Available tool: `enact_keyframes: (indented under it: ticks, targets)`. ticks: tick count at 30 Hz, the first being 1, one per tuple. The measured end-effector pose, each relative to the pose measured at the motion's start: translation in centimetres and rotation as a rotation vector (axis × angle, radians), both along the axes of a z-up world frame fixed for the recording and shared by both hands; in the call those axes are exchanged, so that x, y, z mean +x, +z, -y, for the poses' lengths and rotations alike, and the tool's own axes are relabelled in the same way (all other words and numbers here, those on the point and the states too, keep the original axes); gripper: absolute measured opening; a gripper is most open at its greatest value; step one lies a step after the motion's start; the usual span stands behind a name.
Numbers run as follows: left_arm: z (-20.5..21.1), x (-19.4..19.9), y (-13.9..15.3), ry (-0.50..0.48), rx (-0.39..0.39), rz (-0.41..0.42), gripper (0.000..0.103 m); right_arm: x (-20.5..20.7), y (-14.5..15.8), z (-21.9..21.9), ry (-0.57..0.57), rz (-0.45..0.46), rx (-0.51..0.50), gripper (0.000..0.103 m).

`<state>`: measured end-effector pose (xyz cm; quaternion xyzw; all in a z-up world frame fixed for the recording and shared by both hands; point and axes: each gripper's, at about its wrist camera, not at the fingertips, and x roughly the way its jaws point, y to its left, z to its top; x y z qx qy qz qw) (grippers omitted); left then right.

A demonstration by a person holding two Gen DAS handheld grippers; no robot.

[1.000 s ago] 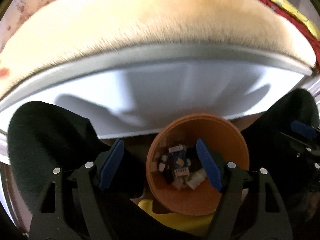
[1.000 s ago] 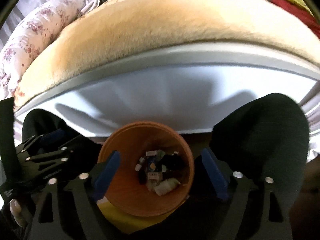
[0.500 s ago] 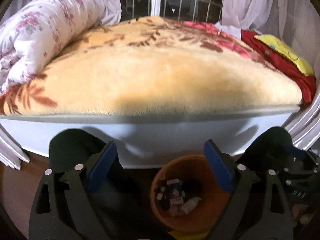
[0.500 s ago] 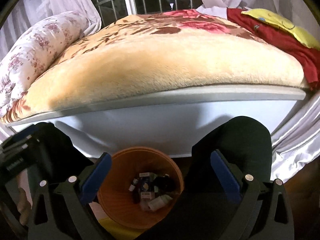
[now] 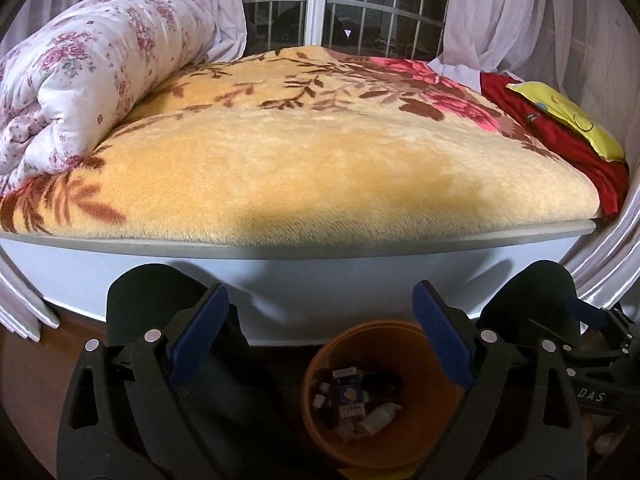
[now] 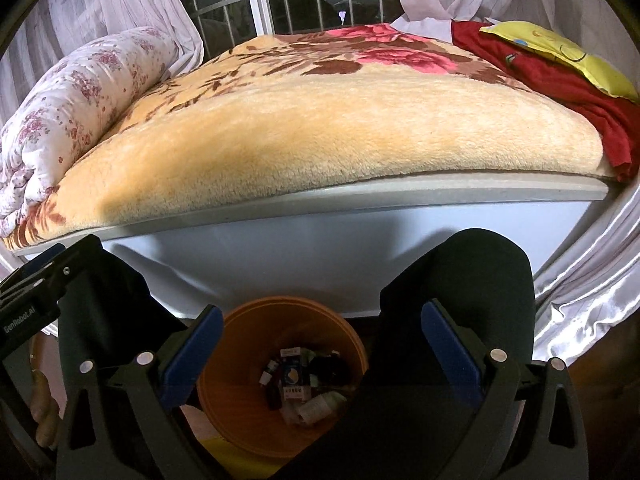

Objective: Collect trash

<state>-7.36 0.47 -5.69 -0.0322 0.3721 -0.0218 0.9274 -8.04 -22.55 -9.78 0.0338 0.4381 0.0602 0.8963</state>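
An orange bin [image 5: 400, 440] stands on the floor between a person's black-trousered knees [image 5: 152, 300], and trash [image 5: 352, 400] lies in its bottom: small boxes, wrappers and a little white bottle. My left gripper [image 5: 320, 292] hangs above the bin, open, with nothing between its blue pads [image 5: 200, 332]. In the right wrist view the bin [image 6: 240, 360] and its trash [image 6: 300, 384] sit below my right gripper [image 6: 320, 312], which is also open and holds nothing. Each gripper shows at the edge of the other's view.
A bed with a white front [image 5: 340, 280] rises just beyond the bin, under a yellow floral blanket [image 5: 320, 160]. A rolled flowered quilt [image 5: 80, 80] lies at its left, a red cloth [image 5: 560, 148] and yellow pillow [image 5: 572, 120] at its right. Barred window and curtains behind.
Both grippers rose and tipped upward, so the bed's top and the window came into view and the bin dropped low in the frames. Both pairs of jaws spread wider.
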Motion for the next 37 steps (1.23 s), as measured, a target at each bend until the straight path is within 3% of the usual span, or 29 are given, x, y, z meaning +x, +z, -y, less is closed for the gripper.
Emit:
enact_keyframes:
  ticks: [20,37]
  targets:
    - [-0.2,-0.1,-0.3,-0.03,-0.023,0.002,0.091,0.0,-0.5,0.5,-0.005,-0.024,0.017,0.098]
    - [0.3,-0.1,-1.7,0.003,-0.035,-0.061,0.092,-0.2,-0.1,0.3,-0.01,-0.008,0.006,0.098]
